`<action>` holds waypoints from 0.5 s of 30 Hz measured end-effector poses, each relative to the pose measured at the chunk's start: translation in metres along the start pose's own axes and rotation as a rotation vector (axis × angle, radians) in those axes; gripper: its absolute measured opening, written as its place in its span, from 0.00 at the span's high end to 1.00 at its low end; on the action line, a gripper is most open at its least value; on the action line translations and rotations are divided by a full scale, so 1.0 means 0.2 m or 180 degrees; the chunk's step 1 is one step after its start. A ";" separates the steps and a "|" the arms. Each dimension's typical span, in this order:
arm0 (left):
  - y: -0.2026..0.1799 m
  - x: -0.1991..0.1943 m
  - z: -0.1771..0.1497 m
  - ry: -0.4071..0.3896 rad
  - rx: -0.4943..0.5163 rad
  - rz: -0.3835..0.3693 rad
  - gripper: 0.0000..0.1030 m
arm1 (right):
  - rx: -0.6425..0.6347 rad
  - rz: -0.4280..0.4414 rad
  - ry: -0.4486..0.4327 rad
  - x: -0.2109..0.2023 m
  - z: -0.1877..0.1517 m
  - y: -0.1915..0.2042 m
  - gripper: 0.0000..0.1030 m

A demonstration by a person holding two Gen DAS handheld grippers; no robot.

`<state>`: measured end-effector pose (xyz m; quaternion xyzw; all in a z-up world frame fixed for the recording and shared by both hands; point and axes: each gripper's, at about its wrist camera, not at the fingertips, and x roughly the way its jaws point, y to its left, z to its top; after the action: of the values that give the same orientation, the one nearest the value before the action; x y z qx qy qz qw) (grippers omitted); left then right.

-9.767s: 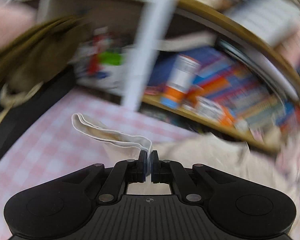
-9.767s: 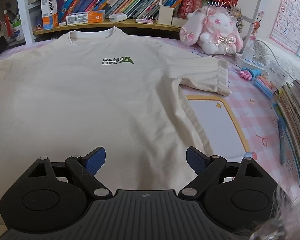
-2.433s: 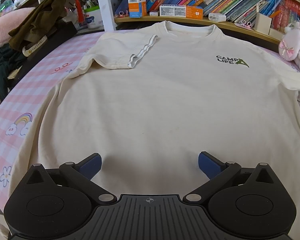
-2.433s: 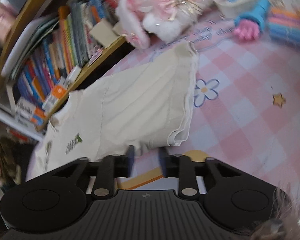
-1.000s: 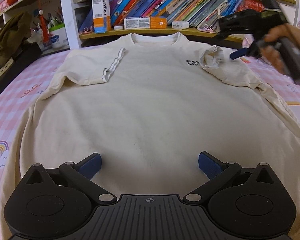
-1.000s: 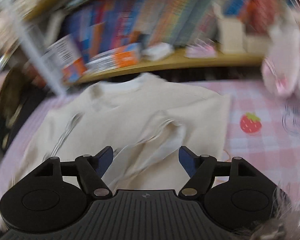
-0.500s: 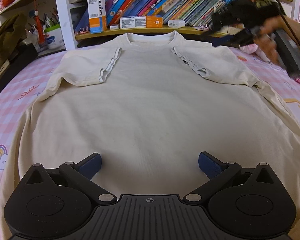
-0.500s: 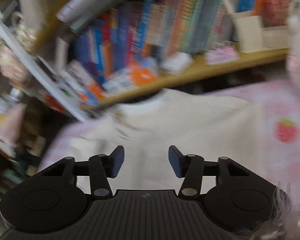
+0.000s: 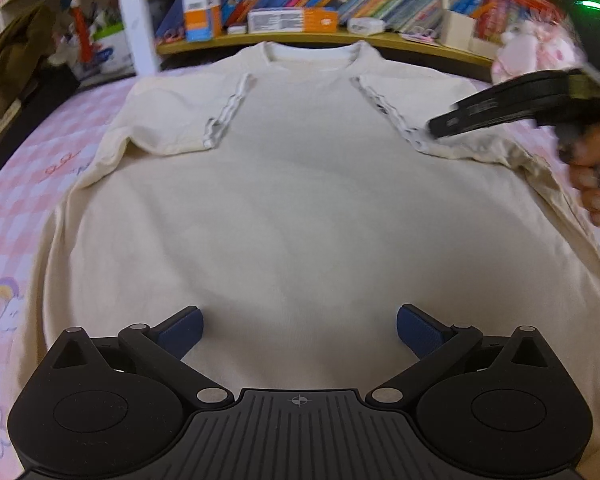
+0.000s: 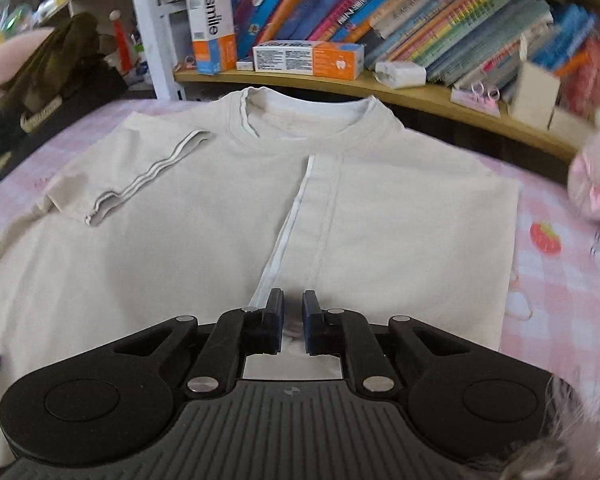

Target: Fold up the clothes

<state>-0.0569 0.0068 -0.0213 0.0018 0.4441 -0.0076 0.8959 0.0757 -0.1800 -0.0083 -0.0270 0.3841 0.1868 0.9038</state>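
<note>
Shirt (image 9: 292, 208) flat on the bed, both sleeves (image 9: 172, 120) folded in, body folds left; left gripper (image 9: 298, 330) wide open and empty, right gripper (image 10: 292, 320) has just been closing, near-shut over the right sleeve hem, probably empty.

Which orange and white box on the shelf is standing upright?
The taller box left of the books, beside the white post, stands on end. The other box lies flat on its long side.

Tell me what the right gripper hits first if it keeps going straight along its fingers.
Most likely the folded-in sleeve of the cream T-shirt: the right gripper, jaws just closed to a narrow gap, points down at its hemmed edge. How far above the cloth it sits is unclear.
</note>
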 end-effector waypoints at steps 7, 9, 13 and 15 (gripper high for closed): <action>0.05 -0.12 0.00 -0.0276 -0.0268 0.0216 0.00 | 0.0173 0.0092 -0.0165 -0.31 -0.10 -0.12 0.74; 0.04 -0.15 -0.01 -0.0311 -0.0274 0.0283 0.00 | 0.0202 0.0059 -0.0139 -0.39 -0.17 -0.14 0.73; 0.00 -0.21 -0.04 -0.0359 -0.0356 0.0376 0.00 | 0.0248 -0.0038 -0.0085 -0.54 -0.34 -0.20 0.65; -0.02 -0.24 -0.06 -0.0379 -0.0442 0.0403 0.00 | 0.0292 -0.0073 -0.0056 -0.60 -0.43 -0.22 0.63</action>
<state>-0.0960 0.0036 0.0100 -0.0327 0.3886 0.0797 0.9174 -0.0427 -0.2754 0.0113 0.0117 0.3841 0.1588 0.9095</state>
